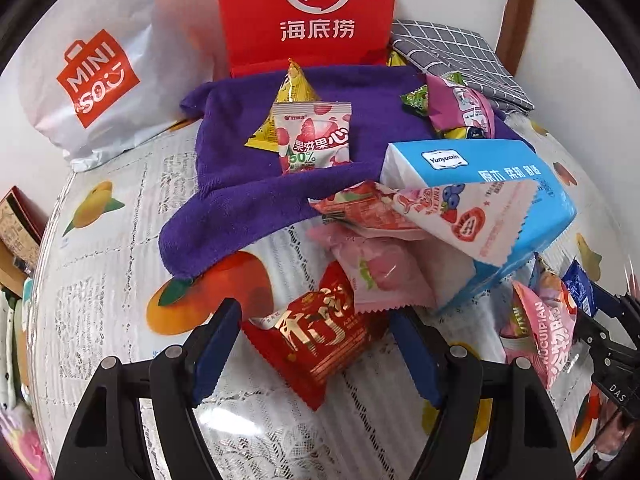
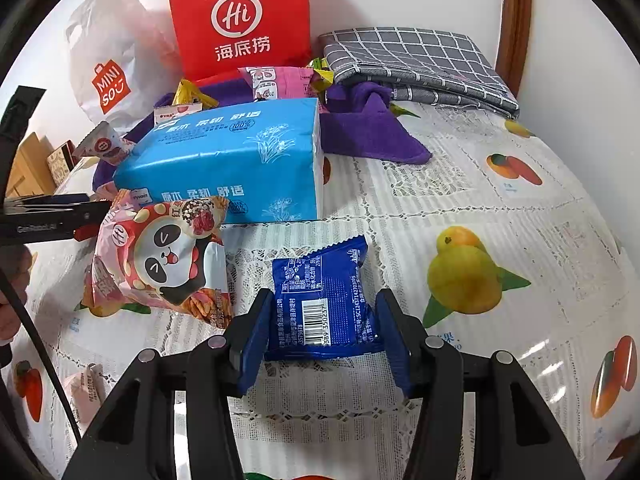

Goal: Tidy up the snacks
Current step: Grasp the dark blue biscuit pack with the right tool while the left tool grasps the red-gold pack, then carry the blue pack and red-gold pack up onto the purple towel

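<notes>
Red paper bag (image 2: 240, 20) and white plastic bag (image 2: 108, 64) stand upright — contents hidden.

Probably a home; fruit-print tablecloth (image 2: 460, 208), shopping bags (image 1: 100, 80), folded cloths (image 2: 420, 64) by a wall.

The red bag (image 1: 306, 16) is cut off at the top edge — handles unseen. The tissue pack (image 1: 480, 208) hides part of the pink snacks (image 1: 380, 276) beside it. At far left, boxes (image 1: 18, 232) run out of frame — labels too small to read.
</notes>
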`<control>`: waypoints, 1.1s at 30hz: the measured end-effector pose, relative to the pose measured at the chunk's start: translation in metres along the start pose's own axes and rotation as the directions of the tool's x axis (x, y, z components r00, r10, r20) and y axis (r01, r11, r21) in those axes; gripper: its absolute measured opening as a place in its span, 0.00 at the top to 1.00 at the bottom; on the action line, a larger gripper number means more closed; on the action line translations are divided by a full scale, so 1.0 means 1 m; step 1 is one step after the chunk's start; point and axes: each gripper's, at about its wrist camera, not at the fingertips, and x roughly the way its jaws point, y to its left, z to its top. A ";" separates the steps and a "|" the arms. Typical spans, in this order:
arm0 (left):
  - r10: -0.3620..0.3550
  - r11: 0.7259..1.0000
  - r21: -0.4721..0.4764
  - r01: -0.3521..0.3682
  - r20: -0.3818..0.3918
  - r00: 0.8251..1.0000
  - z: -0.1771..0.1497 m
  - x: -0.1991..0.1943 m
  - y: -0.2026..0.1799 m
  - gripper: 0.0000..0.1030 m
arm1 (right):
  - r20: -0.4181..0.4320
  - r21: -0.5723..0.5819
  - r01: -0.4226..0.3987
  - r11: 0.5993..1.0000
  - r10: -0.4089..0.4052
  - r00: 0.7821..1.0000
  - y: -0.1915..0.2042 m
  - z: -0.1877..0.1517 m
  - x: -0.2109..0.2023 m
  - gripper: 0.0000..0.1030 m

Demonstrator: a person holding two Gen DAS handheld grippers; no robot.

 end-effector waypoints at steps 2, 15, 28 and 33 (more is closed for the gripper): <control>-0.045 0.999 -0.010 0.044 -0.007 0.999 -0.002 -0.003 0.000 0.28 | 0.000 0.001 -0.001 1.000 0.001 1.000 0.000 0.000 0.000 0.49; -0.072 0.994 0.084 0.074 -0.021 0.997 -0.002 0.000 -0.014 0.28 | 0.001 0.000 -0.001 1.000 0.001 1.000 0.000 0.000 0.000 0.48; -0.027 0.993 0.113 0.028 -0.007 1.000 -0.029 -0.017 -0.023 0.63 | 0.004 0.000 -0.003 1.000 0.003 1.000 0.000 -0.001 -0.001 0.48; -0.068 0.997 0.028 0.068 -0.009 0.998 -0.040 -0.031 -0.015 0.63 | 0.008 -0.006 0.003 1.000 -0.003 1.000 0.002 0.000 -0.002 0.51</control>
